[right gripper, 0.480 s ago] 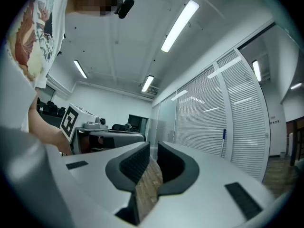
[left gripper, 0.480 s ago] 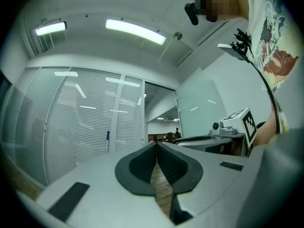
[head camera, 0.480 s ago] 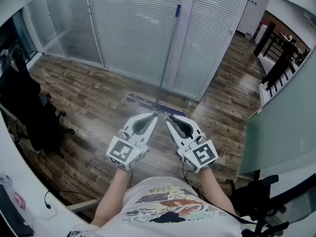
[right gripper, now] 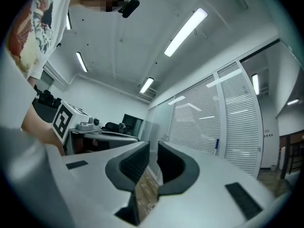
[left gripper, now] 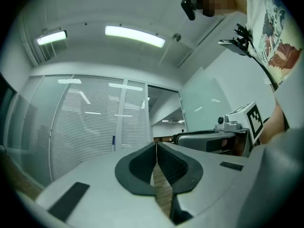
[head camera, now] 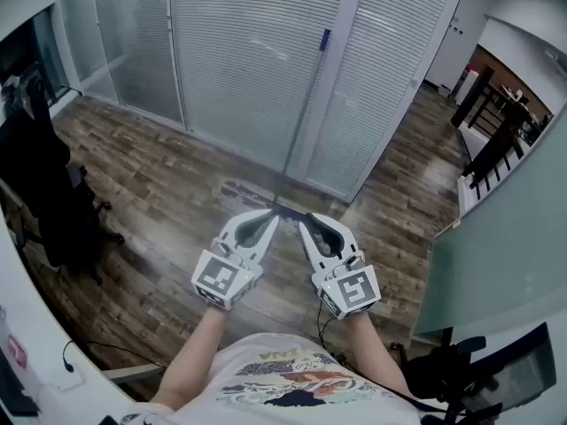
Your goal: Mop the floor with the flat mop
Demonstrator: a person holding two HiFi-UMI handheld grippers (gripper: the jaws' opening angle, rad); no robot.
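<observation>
Ahead, the flat mop [head camera: 324, 41] leans upright against the blind-covered glass partition [head camera: 239, 60]. Its mop head [head camera: 244, 193] rests on the wood floor [head camera: 151, 184], just beyond both claws. It looks light, and its thin, stiff pole would probably slide along the glass, so I'd take it mid-pole. The left gripper [head camera: 273, 214] and right gripper [head camera: 302, 219] are both closed on nothing, tips close together.

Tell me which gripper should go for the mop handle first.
Left, narrowly. In the head view the left gripper sits nearest the foot of the flat mop handle; the right gripper lies farther aside. Both are shut and empty, so either must open first.
</observation>
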